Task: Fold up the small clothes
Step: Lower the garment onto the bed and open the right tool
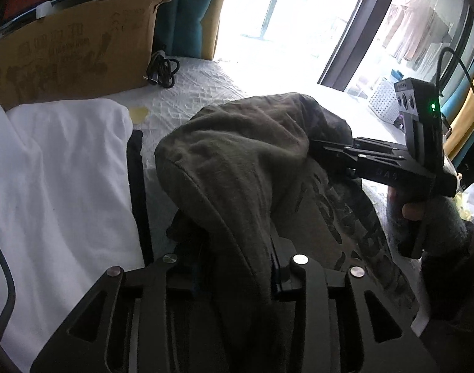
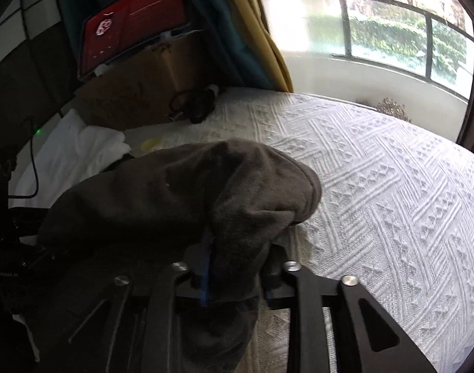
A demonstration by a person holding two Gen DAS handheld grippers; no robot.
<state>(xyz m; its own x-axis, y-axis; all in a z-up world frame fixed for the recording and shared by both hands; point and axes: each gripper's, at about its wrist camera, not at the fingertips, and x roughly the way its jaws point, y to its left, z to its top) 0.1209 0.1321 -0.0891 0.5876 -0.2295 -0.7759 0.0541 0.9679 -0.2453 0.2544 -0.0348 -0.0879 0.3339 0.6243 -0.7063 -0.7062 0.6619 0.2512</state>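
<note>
The olive garment hangs bunched between both tools above the bedspread, its lower part draping down toward the bed; a printed panel shows on the side facing the right tool in the left wrist view. The left hand-held gripper has cloth running between its fingers, which stand partly spread; whether the pads still press the fabric I cannot tell, since the folds hide them. The right hand-held gripper likewise has a wad of cloth between its partly spread fingers; a blue pad shows against the fabric on one side, but a firm pinch is not clear. A white garment lies flat beside the olive one, near a cardboard box and a coiled cable.

By my reading, the step in hand is laying the olive piece down on the bed, or letting go of it, ahead of a fold; it is still crumpled, so the folding proper has hardly begun. The next move calls for spreading it flat, finding two matching edges or corners, and taking a clean grip on each; a loose hold now could drop it in a heap.
</note>
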